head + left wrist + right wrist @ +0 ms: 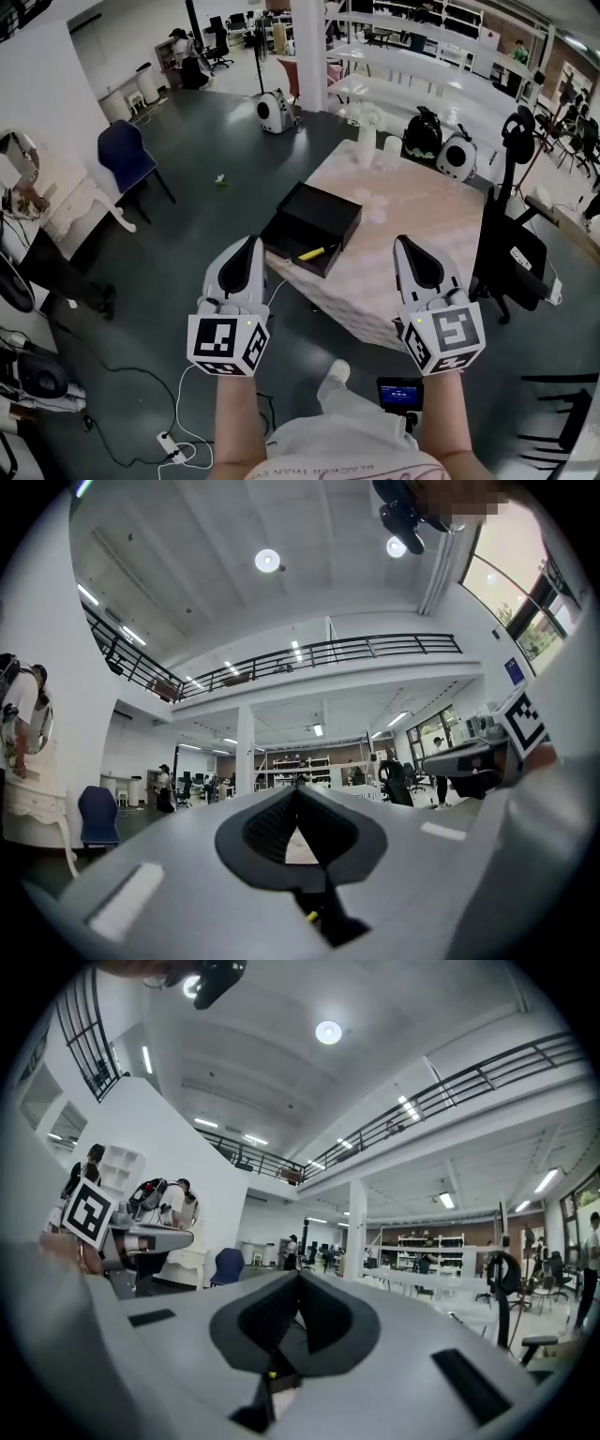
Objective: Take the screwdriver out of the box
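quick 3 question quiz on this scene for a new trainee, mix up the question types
1. True or false: the screwdriver lies inside the black box.
2. Pick one: the left gripper is A) shut and empty, B) shut on the screwdriver, C) wide open.
3. Short answer: does the right gripper touch the box?

Key: 1 true. 2 A. 3 no, it is well clear of it.

Open-plan office — desks (422, 52), swivel chairs (511, 248)
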{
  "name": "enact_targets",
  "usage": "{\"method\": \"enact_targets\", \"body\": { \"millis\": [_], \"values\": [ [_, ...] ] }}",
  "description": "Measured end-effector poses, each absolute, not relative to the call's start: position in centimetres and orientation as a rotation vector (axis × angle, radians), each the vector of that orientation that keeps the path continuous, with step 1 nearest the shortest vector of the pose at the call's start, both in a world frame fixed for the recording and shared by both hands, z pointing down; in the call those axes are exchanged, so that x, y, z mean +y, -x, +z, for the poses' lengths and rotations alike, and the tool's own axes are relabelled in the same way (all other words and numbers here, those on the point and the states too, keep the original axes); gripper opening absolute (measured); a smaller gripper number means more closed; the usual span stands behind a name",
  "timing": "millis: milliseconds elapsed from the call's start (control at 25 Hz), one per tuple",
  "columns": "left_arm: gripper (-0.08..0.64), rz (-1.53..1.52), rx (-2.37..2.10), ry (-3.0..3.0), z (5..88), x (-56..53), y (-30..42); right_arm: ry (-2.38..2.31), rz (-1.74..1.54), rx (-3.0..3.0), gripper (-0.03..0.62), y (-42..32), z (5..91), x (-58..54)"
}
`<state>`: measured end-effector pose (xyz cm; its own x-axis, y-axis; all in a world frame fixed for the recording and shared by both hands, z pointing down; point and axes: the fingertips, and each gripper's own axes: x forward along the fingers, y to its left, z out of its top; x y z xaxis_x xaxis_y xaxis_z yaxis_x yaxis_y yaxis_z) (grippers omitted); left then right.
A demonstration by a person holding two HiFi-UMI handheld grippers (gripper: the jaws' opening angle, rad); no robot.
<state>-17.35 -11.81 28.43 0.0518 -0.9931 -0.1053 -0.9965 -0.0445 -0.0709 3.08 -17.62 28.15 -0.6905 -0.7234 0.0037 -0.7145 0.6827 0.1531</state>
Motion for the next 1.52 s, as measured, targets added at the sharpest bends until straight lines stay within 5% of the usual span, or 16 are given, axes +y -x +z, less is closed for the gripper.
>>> {"method": "enact_targets", "body": {
  "millis": [1000, 1200, 1520],
  "values": [
    [0.016, 0.087, 1.985, 2.400, 29.9, -31.6, 20.5, -1.416, -0.262, -2.650, 0.005, -2.3, 27.9, -33.4],
    [0.257, 0.039, 1.892, 2.526, 30.5, -33.1, 19.6, -1.466, -0.219, -2.620, 0.005, -2.3, 28.4, -33.9],
    [0.258, -0.091, 1.842, 2.578, 33.2, -33.9, 19.4, -1.524, -0.142, -2.570, 0.005, -2.6, 30.4, -34.0]
  ]
}}
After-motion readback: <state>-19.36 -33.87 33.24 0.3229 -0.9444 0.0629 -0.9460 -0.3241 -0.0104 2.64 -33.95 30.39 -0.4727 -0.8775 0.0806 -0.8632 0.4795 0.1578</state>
